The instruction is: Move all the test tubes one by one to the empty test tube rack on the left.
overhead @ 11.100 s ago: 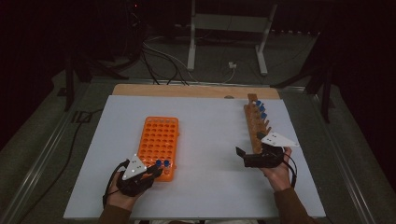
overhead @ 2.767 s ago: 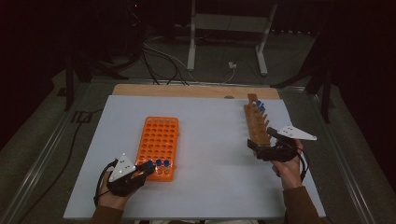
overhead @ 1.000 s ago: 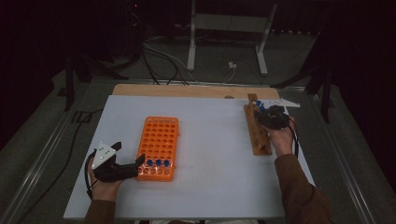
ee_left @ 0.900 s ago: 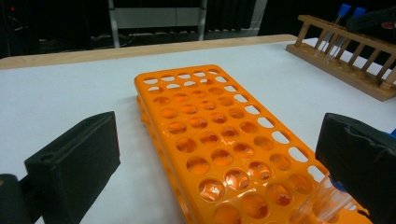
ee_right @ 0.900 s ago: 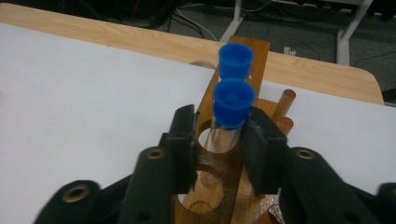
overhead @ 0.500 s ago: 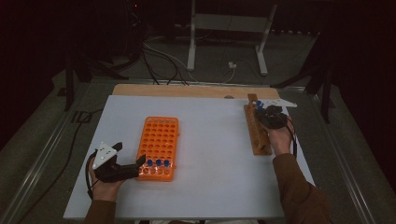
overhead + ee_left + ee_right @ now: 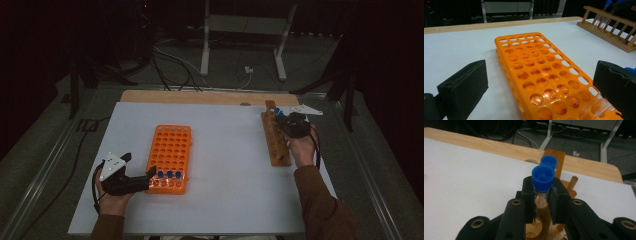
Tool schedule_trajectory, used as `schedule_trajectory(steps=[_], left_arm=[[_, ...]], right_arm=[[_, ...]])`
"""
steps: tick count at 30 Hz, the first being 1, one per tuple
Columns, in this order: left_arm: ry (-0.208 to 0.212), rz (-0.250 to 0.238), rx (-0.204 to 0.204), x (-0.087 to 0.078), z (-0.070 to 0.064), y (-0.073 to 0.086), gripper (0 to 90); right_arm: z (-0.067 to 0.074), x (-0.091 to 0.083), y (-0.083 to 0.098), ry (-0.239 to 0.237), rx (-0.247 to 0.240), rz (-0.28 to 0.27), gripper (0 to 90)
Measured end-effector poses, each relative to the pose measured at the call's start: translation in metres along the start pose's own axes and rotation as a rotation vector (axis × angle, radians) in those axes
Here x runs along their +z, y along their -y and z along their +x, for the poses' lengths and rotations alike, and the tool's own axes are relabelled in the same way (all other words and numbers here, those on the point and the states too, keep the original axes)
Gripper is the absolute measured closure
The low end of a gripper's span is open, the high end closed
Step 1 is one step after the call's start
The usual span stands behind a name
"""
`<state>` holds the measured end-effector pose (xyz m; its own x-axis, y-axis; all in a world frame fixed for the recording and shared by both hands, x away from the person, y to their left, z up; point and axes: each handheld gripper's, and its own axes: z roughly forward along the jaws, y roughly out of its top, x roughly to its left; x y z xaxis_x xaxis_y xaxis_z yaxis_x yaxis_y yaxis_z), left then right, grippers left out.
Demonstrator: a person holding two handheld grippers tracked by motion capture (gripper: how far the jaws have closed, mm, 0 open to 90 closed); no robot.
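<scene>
Your right gripper [image 7: 541, 203] is at the far end of the wooden rack [image 7: 276, 141], which stands on the right side of the white table [image 7: 225, 150]. Its jaws have just been closing and are now clamped on a clear tube with a blue cap [image 7: 543, 178]. In the right gripper view the pads press on the tube from both sides just below the cap, and the tube stands roughly upright, with its lower end over a hole in the rack. A second blue-capped tube [image 7: 548, 161] stands just behind it, farther along the same rack. In the high view your right hand [image 7: 301, 147] lies beside the rack, with the gripper over the rack's far end.

Your left gripper [image 7: 131, 176] rests on the table at the near left corner of the orange rack [image 7: 170, 150]. Its jaws stand wide apart and hold nothing. In the left gripper view one pad [image 7: 465, 83] sits over bare table to the left of the orange rack, and the other pad [image 7: 616, 86] sits at the rack's near right edge, close to a clear tube [image 7: 596, 107] that stands in it. Whether that pad touches the tube cannot be told. In the high view three blue caps [image 7: 169, 174] show in the nearest row of the orange rack. The two racks stand well apart.
</scene>
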<state>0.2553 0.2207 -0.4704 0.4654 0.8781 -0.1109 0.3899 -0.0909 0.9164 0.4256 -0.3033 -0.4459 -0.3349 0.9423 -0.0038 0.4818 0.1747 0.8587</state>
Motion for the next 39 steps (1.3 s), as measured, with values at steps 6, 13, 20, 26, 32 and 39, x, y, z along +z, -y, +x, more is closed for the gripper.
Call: schedule_trajectory(steps=[6,13,20,26,32,39], left_arm=[[0.000,0.001,-0.001,0.000,0.000,0.000,0.7],[-0.001,0.005,-0.001,0.001,0.000,0.001,0.8],[0.003,0.006,-0.004,0.002,0.000,0.000,0.8],[0.002,0.006,-0.004,0.001,0.000,0.000,0.8],[0.002,0.006,-0.002,0.001,0.000,0.000,0.8],[0.004,0.008,0.000,0.002,-0.001,0.001,0.8]], right_arm=[[-0.001,-0.011,-0.007,-0.002,-0.001,-0.028,77.0],[-0.002,-0.027,-0.016,-0.008,-0.018,-0.059,77.0],[0.002,-0.041,-0.028,-0.039,-0.024,-0.094,77.0],[0.012,-0.046,-0.033,-0.071,-0.046,-0.101,77.0],[0.024,-0.043,-0.033,-0.106,-0.063,-0.088,76.9],[0.037,-0.040,-0.032,-0.153,-0.077,-0.069,76.9]])
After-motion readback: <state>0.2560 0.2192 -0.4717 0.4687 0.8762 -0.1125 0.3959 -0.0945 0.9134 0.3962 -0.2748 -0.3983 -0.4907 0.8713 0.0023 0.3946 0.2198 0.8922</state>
